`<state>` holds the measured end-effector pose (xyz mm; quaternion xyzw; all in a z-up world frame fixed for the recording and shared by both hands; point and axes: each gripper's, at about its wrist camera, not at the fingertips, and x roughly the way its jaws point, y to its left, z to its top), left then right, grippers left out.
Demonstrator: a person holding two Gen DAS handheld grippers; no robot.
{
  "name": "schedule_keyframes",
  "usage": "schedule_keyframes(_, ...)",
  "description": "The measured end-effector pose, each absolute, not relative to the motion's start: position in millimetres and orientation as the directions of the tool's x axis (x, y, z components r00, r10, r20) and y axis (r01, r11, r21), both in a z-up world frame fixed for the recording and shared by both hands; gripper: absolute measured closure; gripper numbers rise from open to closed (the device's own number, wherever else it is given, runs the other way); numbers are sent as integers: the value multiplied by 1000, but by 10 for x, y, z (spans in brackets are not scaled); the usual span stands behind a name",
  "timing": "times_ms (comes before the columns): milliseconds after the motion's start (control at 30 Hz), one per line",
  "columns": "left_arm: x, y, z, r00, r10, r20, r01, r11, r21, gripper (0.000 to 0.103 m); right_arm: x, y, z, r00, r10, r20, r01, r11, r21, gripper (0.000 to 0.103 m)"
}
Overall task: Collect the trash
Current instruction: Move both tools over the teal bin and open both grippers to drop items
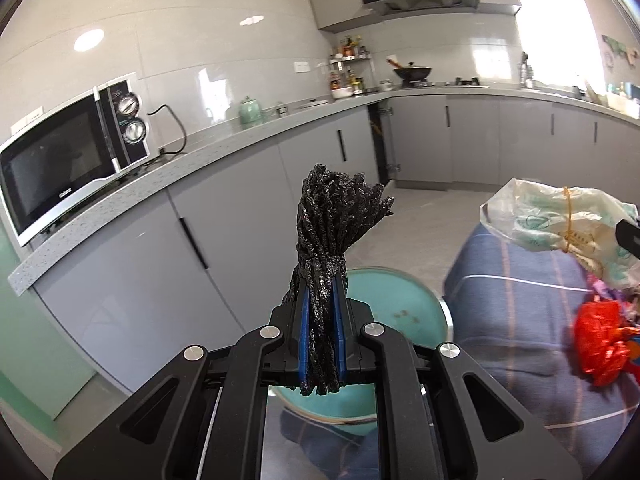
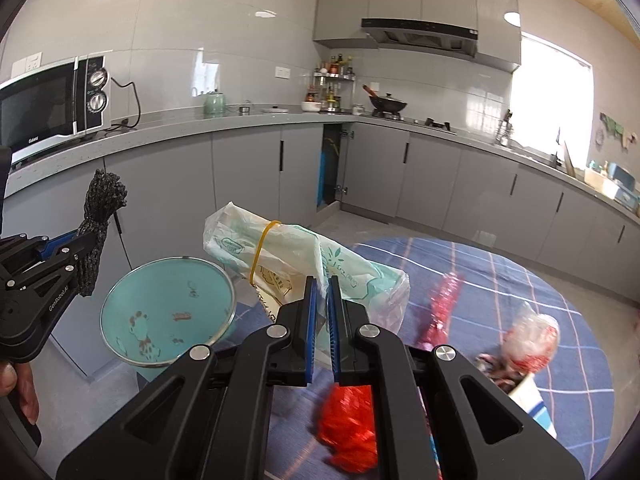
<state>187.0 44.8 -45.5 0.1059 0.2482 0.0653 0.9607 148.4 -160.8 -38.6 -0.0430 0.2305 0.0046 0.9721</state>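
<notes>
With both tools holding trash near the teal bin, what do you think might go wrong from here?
1. The right tool pinches only a thin edge of the banded plastic bag, so the bag may slip out.
2. The black mesh bundle sticks far out of the left tool and could catch the teal bin rim.
3. More wrappers, like the red wrapper, stay on the blue tablecloth.

Each fisheye camera sits just behind its own gripper's fingers and looks forward and slightly downward along them, so the left gripper (image 1: 320,320) and the right gripper (image 2: 322,320) fill the near foreground of their own views. Both face the grey kitchen counter with the microwave (image 1: 68,160) at left and the range hood (image 2: 420,36) beyond. The two views share the teal bowl (image 2: 168,312), the blue checked tablecloth (image 1: 520,320), and the right wrist view also catches the left gripper from its side.
</notes>
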Motion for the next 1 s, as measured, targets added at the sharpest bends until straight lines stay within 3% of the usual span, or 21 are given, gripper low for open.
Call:
schedule_keyframes(333, 2053, 693, -564, 832, 266, -486, -142, 950, 277, 91, 1708, -1210, -482, 899, -35, -436, -59, 978, -200, 97)
schedule_keyframes(1000, 2429, 903, -831, 778, 302, -552, -146, 940, 308, 91, 2138, -794, -710, 864, 11, -503, -141, 965, -221, 97)
